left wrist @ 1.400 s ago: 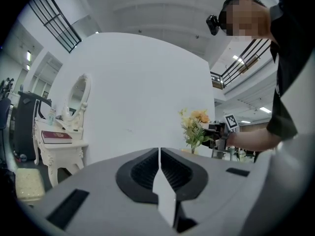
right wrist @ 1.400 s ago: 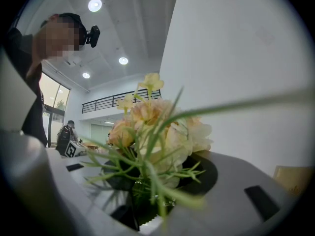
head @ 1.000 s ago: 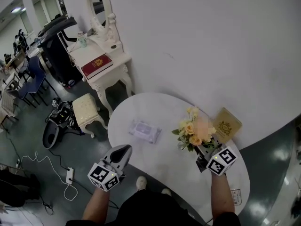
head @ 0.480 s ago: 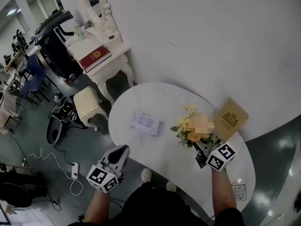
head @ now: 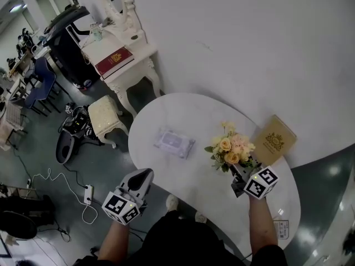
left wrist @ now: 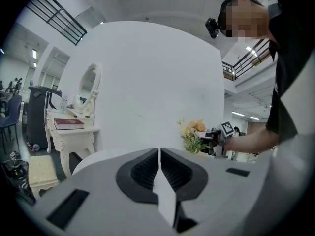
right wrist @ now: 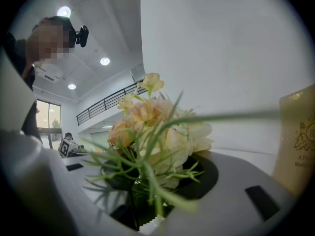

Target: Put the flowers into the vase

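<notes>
White oval table set against a curved white wall. Your right gripper, over the table's near right part, is clamped on the green stems of the flowers. This yellow, peach and cream bunch sits near a tan book standing at the wall. Your left gripper hangs off the table's near left edge, jaws pressed together with nothing between them. A wipes packet lies mid-table, well apart from the bunch. Rear left: a white dressing table bearing a red book.
</notes>
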Demonstrator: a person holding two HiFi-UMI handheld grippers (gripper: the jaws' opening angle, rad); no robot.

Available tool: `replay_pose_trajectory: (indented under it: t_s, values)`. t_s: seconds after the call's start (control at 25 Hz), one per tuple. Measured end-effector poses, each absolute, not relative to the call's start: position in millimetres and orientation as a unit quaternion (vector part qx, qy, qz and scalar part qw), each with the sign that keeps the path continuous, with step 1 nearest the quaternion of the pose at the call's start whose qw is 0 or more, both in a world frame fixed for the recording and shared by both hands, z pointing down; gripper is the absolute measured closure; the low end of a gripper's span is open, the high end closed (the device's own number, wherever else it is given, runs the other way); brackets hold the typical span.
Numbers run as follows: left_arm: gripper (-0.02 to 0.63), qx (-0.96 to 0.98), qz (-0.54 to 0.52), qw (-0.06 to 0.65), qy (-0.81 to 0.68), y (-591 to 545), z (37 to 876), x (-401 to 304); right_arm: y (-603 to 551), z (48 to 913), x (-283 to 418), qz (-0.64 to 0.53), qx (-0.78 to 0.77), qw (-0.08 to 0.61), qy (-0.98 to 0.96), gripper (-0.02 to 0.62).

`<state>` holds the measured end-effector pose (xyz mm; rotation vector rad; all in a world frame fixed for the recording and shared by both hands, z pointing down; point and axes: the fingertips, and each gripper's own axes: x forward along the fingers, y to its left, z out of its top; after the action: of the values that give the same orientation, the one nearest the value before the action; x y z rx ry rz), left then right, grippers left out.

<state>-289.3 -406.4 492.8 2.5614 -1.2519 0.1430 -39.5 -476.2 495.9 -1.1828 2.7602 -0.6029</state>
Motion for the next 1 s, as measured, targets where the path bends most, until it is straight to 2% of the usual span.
replay_pose_trajectory:
  t_s: [0.44, 0.68, 1.0]
  values:
    - [0.586, 0.882, 0.048, 0.145, -0.446, -405.9, 492.0, -288.0, -481.4, 508.4, -37.6, -0.200, -0.381, 0.032, 0.902, 0.397]
    - [0.586, 0.880, 0.049, 0.142, -0.451, -403.4, 491.6, -291.3, -484.0, 511.0, -35.3, -0.191, -0.387, 0.024, 0.902, 0.356]
    - [0.586, 0.879, 0.035, 0.147, -0.451, -400.0, 497.8, -291.5, -483.5, 518.7, -36.7, -0.187, -0.388, -0.003, 0.903, 0.250]
